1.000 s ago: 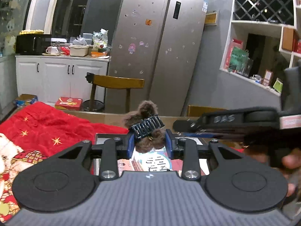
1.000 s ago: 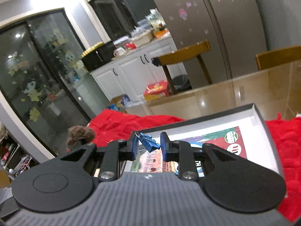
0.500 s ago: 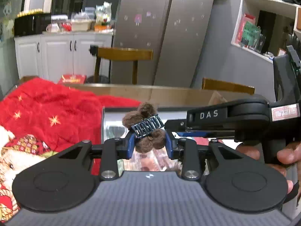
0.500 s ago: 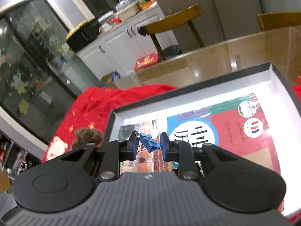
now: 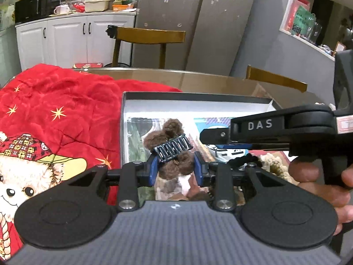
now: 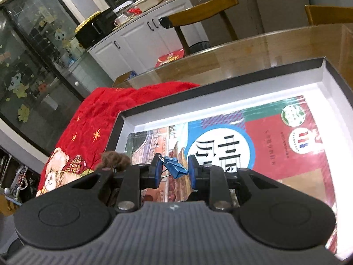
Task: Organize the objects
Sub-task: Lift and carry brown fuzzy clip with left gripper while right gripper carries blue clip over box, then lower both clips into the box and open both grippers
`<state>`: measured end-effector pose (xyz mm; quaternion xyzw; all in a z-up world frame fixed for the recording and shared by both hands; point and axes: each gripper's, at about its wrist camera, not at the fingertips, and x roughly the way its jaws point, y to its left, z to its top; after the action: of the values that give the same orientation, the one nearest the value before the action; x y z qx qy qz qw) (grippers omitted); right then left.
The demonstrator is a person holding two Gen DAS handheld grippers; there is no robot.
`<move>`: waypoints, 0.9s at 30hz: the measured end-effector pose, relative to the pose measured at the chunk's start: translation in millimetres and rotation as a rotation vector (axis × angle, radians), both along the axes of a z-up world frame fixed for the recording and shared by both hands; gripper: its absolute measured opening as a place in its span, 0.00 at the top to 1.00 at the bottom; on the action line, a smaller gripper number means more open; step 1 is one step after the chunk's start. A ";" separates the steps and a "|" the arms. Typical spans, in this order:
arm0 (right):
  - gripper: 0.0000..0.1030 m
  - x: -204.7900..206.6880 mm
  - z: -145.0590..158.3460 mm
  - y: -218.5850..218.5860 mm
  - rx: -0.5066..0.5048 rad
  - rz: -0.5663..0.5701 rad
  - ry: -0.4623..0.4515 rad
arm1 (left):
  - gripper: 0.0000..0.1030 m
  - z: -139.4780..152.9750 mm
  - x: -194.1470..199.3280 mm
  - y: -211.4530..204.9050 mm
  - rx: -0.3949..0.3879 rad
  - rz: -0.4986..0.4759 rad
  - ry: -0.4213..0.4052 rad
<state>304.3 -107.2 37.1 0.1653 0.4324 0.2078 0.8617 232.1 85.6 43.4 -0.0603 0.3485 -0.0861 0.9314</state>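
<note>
Left gripper (image 5: 175, 169) clenched on a fuzzy brown hair clip (image 5: 173, 149), right gripper (image 6: 174, 173) pinching a blue binder clip (image 6: 175, 169), both hovering over the open box (image 6: 222, 84). Best to lower gently, then release onto the booklet (image 6: 275, 154). Plenty of flat room inside; box walls ahead, red blanket (image 5: 66, 110) left, bare worktop (image 6: 264, 46) beyond.

The book (image 6: 275, 145) runs under the right tool's body at its near edge. The left tool's body hides the brown hair tie's (image 5: 174, 165) lower part. The blanket (image 5: 66, 119) is cut by the left edge.
</note>
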 end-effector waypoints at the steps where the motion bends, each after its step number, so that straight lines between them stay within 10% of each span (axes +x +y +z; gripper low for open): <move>1: 0.73 0.0 -0.8 1.3 -0.007 0.003 0.006 | 0.63 -0.9 -0.8 -0.4 0.006 0.007 0.005; 27: 0.72 1.3 -2.4 5.0 -0.043 0.033 0.044 | 0.63 -11.9 3.9 -6.6 0.035 0.014 0.066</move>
<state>305.6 -102.2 34.7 0.1443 0.4583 0.2090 0.8517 236.0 79.0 31.6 -0.0492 0.3803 -0.0713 0.9208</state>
